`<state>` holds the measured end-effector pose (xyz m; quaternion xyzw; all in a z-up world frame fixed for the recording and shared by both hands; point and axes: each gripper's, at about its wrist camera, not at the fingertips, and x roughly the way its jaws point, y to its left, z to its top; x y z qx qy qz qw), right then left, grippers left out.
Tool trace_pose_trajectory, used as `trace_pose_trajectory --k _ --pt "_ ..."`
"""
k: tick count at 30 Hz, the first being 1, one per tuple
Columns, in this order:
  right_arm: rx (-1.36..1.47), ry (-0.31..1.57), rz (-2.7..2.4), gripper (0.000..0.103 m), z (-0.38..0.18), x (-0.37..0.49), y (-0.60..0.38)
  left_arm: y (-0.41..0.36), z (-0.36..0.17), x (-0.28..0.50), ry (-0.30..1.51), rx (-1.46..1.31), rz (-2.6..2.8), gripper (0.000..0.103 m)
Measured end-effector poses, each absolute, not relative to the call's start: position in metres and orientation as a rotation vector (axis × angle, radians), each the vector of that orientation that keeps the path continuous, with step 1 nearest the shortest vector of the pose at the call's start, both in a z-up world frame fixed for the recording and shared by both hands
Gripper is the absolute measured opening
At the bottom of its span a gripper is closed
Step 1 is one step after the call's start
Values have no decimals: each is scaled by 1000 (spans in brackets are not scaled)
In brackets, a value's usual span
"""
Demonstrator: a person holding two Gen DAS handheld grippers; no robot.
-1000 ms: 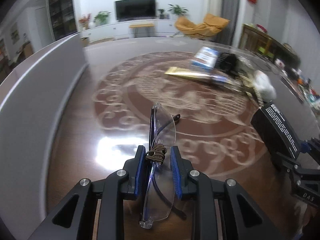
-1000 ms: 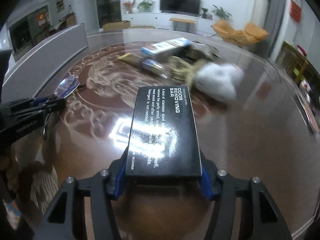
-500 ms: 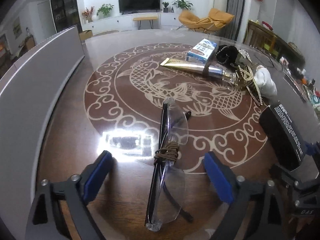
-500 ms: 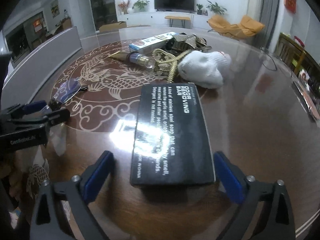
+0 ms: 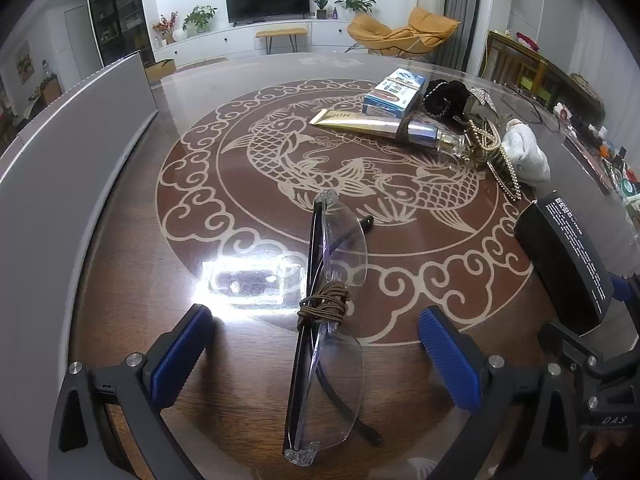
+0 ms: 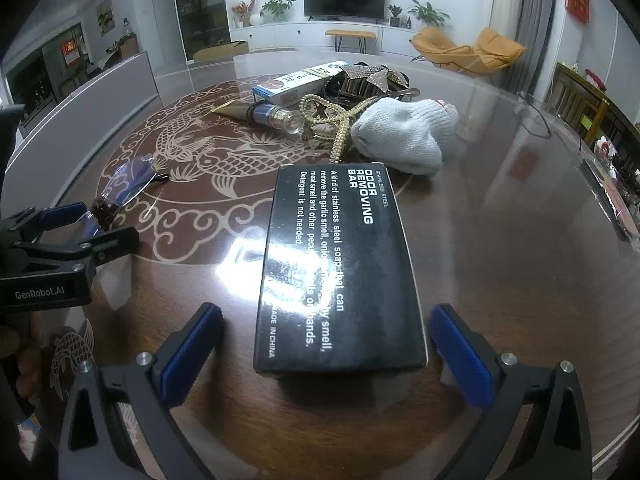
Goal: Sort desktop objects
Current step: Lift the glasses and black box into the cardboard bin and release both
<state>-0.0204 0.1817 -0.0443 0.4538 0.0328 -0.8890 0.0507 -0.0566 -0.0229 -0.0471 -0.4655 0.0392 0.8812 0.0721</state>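
black box [image 6: 340, 276], blue fingers [image 6: 191, 350]

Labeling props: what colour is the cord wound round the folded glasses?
Brown, wrapped around the glasses at the bridge as a cord; clearest in the left wrist view.

Glossy glass-topped table [image 6: 500, 208], clear plastic glasses [image 5: 340, 248], glossy black cardboard box [image 6: 340, 272], knitted white cloth [image 6: 404, 140].

The black box [image 5: 564, 264] runs behind the right tongs [image 5: 624, 292] in the left wrist view, its near corner hidden. The gold tube [image 6: 236, 109] shows only a tip in the right wrist view, the rest behind its cap. Glare washes out the middle print on the box. Far clutter on the desk [image 5: 592, 152] at the right edge is too small to name.
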Motion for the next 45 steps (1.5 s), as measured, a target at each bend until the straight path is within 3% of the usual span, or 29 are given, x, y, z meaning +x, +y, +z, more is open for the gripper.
trace_pose_trajectory --k 6,10,12,13,14,15,16,17,18,28,36,41,45 --pt "1396 106 -2696 103 -45 -22 181 -22 -48 -56 132 -1406 2644 103" --pt "1565 161 -2549 103 -42 -45 176 -20 -46 -63 202 -1493 2511 103" --pt "1591 189 -2498 97 -38 -54 174 -18 -45 -67 236 -1524 2459 103" --pt "1603 194 -2472 81 -37 -58 174 -18 -45 -68 251 -1516 2454 102" --pt "1603 209 -2470 62 -34 -61 174 -19 -43 -68 237 -1502 2454 88" --pt "1617 204 -2468 59 -32 -63 176 -20 -40 -66 232 -1474 2473 74" --pt "1633 164 -2452 59 -30 -64 180 -21 -36 -64 228 -1441 2485 39" --pt "1631 143 -2455 59 -27 -62 183 -23 -33 -63 219 -1437 2476 24" --pt "1616 147 -2469 59 -22 -58 184 -26 -31 -61 189 -1432 2467 20" --pt "1448 157 -2498 59 44 -26 156 -68 49 -13 -96 -1169 2580 20" --pt "1165 204 -2328 59 124 -31 9 -205 127 11 -293 -1069 2769 20" --pt "1044 258 -2174 59 138 -37 -115 -299 108 -9 -304 -1276 2896 20" --pt "1061 356 -2099 59 110 -49 -191 -345 72 -22 -295 -1469 2914 20"
